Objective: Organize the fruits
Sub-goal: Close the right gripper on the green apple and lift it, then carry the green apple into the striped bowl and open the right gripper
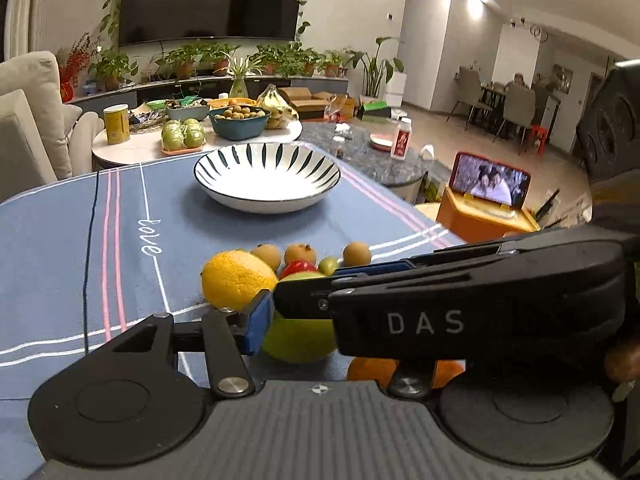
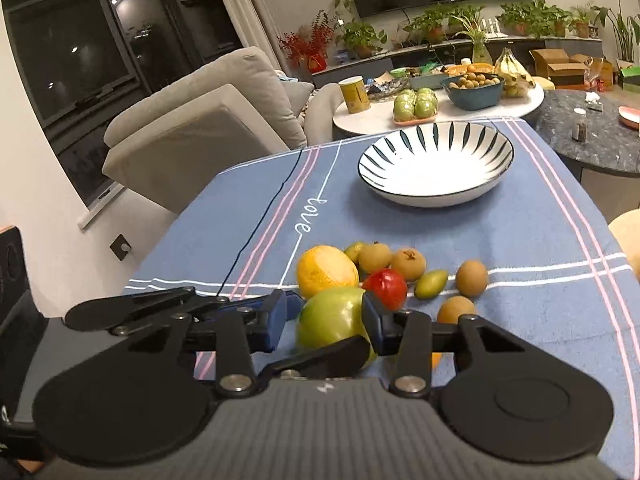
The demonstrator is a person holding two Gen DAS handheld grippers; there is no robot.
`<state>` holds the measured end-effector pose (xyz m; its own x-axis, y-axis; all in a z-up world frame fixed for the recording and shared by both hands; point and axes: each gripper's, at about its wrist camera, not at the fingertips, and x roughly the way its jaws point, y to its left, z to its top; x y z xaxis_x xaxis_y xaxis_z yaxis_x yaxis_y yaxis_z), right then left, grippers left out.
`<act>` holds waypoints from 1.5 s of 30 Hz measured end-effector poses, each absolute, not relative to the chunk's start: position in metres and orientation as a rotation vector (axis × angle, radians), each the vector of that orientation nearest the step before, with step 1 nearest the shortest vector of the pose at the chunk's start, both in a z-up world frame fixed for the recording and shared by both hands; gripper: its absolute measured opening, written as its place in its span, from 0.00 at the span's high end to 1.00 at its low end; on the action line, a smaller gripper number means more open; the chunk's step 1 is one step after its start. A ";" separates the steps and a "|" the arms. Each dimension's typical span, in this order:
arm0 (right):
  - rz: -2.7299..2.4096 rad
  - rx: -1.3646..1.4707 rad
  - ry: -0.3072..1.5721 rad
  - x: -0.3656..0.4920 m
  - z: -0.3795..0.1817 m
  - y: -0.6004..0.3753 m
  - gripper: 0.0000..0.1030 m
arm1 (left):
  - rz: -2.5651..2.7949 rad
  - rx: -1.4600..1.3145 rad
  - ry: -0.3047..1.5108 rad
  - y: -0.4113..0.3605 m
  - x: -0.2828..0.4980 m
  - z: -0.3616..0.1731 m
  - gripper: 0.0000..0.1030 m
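Right tool (image 2: 325,320): narrowed onto a green apple (image 2: 332,320), blue pads at its 3 and 9 o'clock flanks, the 3 o'clock pad flat against the skin. Apple down on the blue striped cloth of the table (image 2: 500,232), at the near end of the fruit cluster.

At the apple's 12 o'clock, close against it, a yellow citrus (image 2: 326,270). At 1 o'clock, tucked just behind the apple, a small red fruit (image 2: 386,286). Farther out at 2 o'clock, a small green oval fruit (image 2: 430,284) and a brown longan (image 2: 472,278), slightly apart from each other. Two more longans behind the red fruit. Well beyond the cluster, toward 1 o'clock, a white bowl with dark stripes (image 2: 436,198), upright on the cloth.

Left tool (image 1: 328,324): in from the apple's 9 o'clock side, one blue pad (image 1: 258,322) between citrus and apple, the other finger hidden behind the right tool's black finger. Wide or narrow: impossible to tell.
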<state>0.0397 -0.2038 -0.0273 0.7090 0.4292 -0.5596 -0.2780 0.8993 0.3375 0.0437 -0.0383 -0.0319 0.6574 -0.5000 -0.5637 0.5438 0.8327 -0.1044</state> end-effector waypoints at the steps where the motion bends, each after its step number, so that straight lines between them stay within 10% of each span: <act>1: 0.395 0.238 0.686 0.040 -0.030 -0.205 0.37 | -0.592 0.079 0.626 -0.038 0.044 -0.033 0.44; 9: 0.383 0.227 0.706 0.038 -0.038 -0.213 0.37 | -0.554 0.061 0.680 -0.028 0.050 -0.046 0.28; 45: 0.419 0.272 0.670 0.043 -0.023 -0.213 0.43 | -0.631 0.083 0.541 -0.036 0.043 -0.019 0.36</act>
